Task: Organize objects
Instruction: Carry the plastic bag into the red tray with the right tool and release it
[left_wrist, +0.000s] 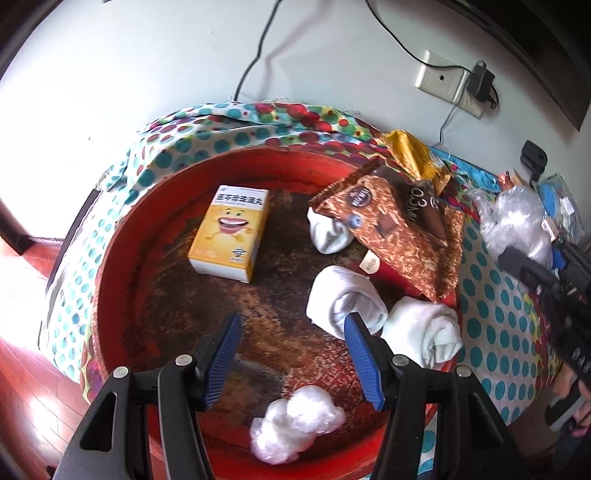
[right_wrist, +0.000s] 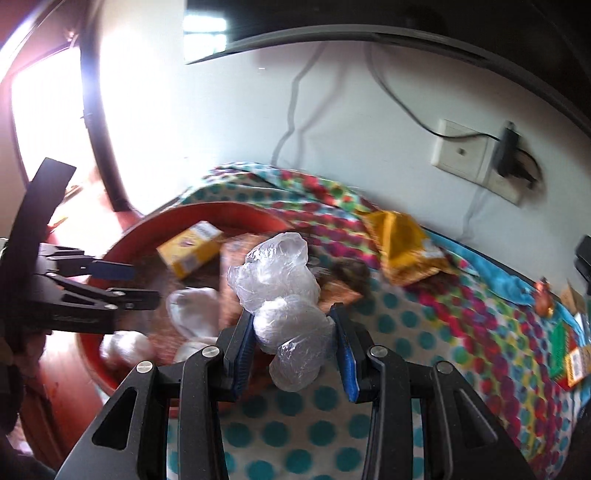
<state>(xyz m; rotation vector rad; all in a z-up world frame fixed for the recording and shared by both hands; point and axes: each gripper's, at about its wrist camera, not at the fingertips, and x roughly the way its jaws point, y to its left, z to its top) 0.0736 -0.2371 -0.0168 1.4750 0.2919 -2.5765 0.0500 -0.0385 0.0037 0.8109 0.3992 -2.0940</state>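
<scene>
Meanwhile, right gripper (right_wrist: 293, 341) fingers clamped a crumpled plastic bag (right_wrist: 280, 299); left gripper (left_wrist: 291, 354) fingers gaped empty over the red tray (left_wrist: 147, 206), rolled socks (left_wrist: 345, 302) alongside.

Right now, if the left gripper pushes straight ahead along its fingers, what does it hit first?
Probably the bare floor of the red tray: the left gripper stands open over it, rolled white sock just beside its right finger. Depth is uncertain.

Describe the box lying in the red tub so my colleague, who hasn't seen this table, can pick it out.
Find the round red tub on the polka-dot cloth. Toward its back left lies a small yellow box with a white side and a laughing cartoon mouth. It is the only rigid, boxy item there; its neighbours are rolled white socks, a brown snack bag and crumpled plastic.
</scene>
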